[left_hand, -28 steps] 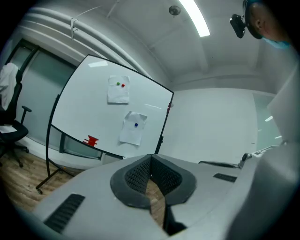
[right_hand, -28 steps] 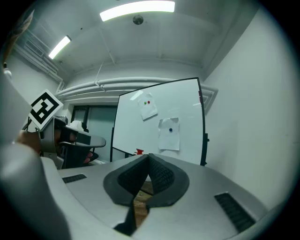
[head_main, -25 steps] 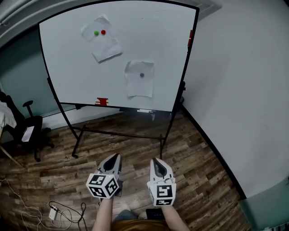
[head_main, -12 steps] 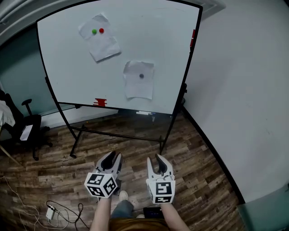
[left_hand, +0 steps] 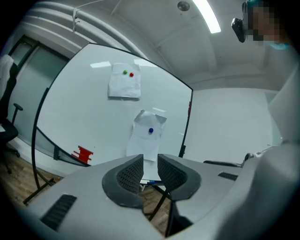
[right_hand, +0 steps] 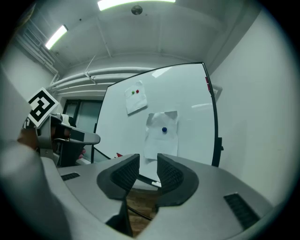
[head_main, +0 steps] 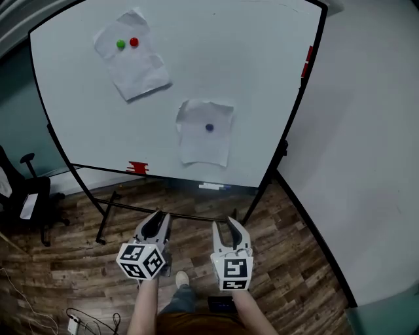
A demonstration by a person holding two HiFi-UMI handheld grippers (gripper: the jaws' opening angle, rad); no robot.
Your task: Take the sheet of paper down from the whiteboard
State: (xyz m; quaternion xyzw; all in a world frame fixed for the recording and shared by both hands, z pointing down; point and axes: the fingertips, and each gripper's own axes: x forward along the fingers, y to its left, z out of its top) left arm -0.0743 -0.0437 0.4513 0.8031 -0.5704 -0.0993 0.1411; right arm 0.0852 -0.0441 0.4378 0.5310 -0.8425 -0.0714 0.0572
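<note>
1. Two sheets hang on the whiteboard. The lower sheet sits mid-board under a blue magnet. The upper sheet hangs tilted at upper left under two magnets.
2. The paper looks light, limp and creased, and likely tears easily. A free bottom corner, away from the magnet, seems the safest place to grip.
3. The left gripper has its jaws slightly apart and empty. The right gripper has its jaws opening with nothing between them.
4. Only the head view shows the floor separating both grippers from the board. Only the gripper views show the ceiling lights.
</note>
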